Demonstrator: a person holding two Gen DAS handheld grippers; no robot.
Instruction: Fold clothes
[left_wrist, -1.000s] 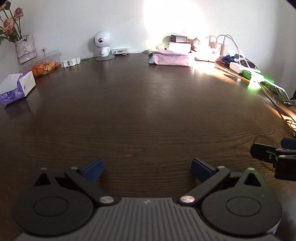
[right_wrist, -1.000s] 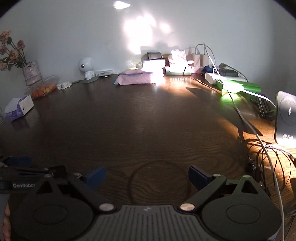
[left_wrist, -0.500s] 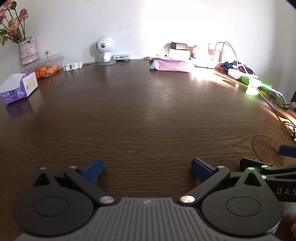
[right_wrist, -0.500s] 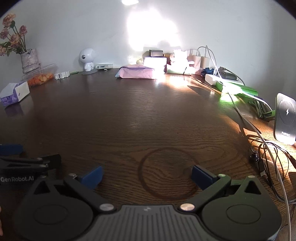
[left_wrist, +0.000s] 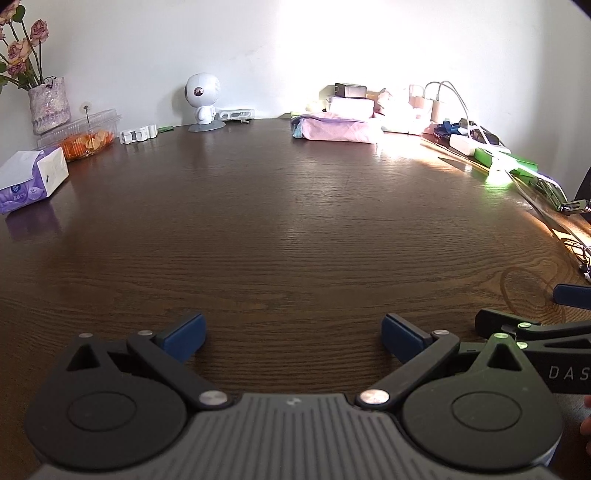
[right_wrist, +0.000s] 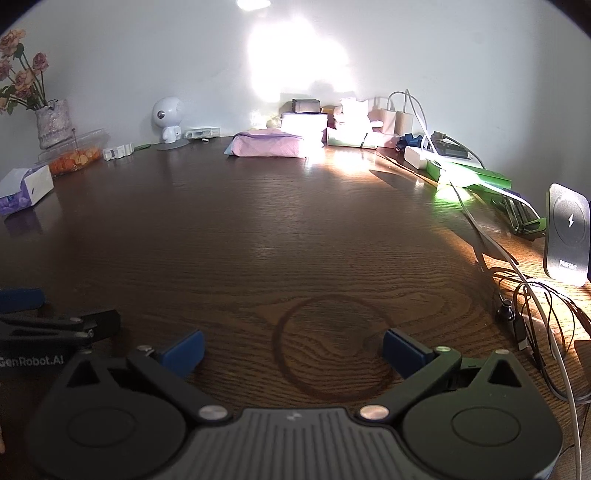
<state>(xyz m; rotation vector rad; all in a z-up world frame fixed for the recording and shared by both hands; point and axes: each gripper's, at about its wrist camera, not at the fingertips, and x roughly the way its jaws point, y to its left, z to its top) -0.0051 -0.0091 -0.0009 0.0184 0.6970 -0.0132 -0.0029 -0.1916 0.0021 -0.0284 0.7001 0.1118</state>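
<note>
- The left gripper (left_wrist: 291, 334) hangs over the dark wooden desk (left_wrist: 280, 229), its jaws spread wide with nothing between them.
- The right gripper (right_wrist: 291, 349) sits just beside it, jaws equally wide and empty, above a ring mark (right_wrist: 332, 347) in the wood.
- The folded pink clothes (left_wrist: 338, 128) lie at the desk's far edge by the wall, well apart from both grippers.
- A tissue box (left_wrist: 31, 181) and a vase of flowers (left_wrist: 48, 103) stand at far left.
- Cables (right_wrist: 546, 325) trail along the right side.
</note>
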